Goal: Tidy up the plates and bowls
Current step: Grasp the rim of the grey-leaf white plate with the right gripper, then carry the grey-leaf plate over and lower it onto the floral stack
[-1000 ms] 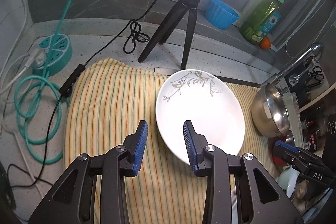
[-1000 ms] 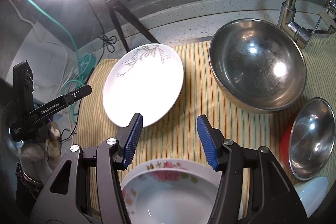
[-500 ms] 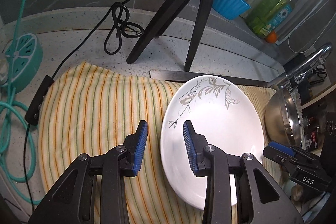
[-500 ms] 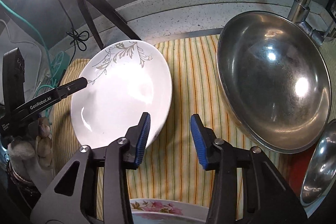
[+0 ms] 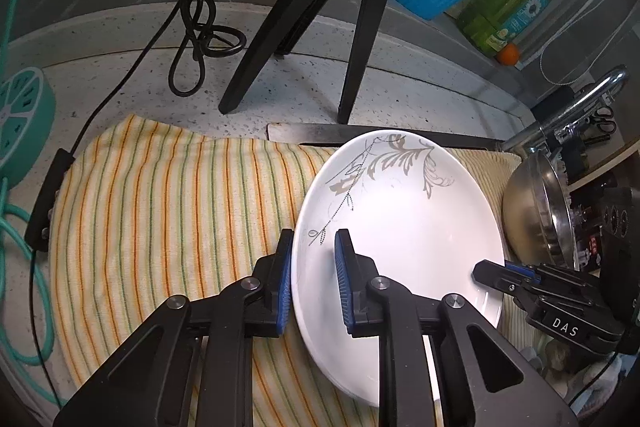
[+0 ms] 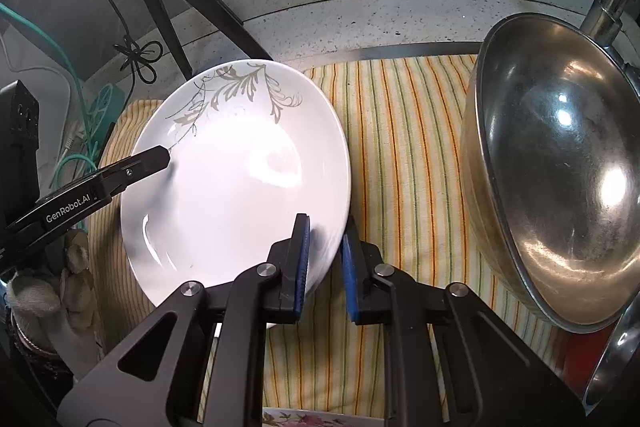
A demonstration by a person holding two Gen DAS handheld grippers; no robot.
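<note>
Right wrist: one white plate [image 6: 236, 183], two grippers [image 6: 324, 263] clamped on it

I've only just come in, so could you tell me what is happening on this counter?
A person is sorting dishes with a handheld gripper in each hand. Both have just closed on the same white plate with the grey leaf pattern: the left gripper pinches its left rim, the right gripper its right rim. The plate sits on a striped cloth, not clearly lifted yet. A large steel bowl waits at the right, untouched.
</note>
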